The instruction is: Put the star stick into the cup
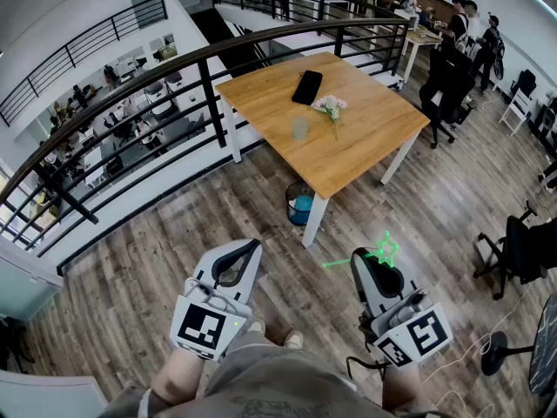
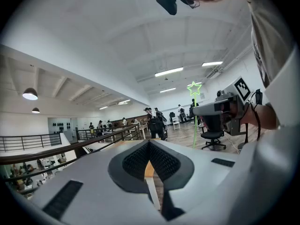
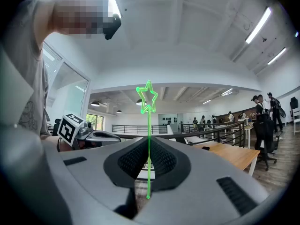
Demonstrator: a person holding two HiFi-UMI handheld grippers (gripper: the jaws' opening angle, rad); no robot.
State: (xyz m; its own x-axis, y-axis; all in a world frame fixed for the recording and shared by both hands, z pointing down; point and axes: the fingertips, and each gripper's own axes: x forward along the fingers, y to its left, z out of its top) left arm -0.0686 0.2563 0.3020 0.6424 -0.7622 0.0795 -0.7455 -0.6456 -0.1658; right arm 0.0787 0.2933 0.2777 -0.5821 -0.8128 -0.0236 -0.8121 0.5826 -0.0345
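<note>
A thin green star stick [image 1: 384, 251] is pinched in my right gripper [image 1: 370, 259], which is shut on its shaft; the star sticks out past the jaws. In the right gripper view the stick [image 3: 148, 125] stands upright between the closed pads, star on top. My left gripper [image 1: 237, 264] is held beside it, shut and with nothing in it; its pads meet in the left gripper view [image 2: 149, 143]. The small translucent cup [image 1: 299, 128] stands on the wooden table [image 1: 365, 151], well ahead of both grippers. Both grippers hover over the floor, short of the table.
On the table lie a black flat object [image 1: 307, 86] and a small flower bunch [image 1: 330, 106]. A blue bin [image 1: 300, 205] sits under the table's near corner. A black railing [image 1: 200, 68] runs on the left; office chairs [image 1: 513, 251] and people [image 1: 457, 33] are on the right.
</note>
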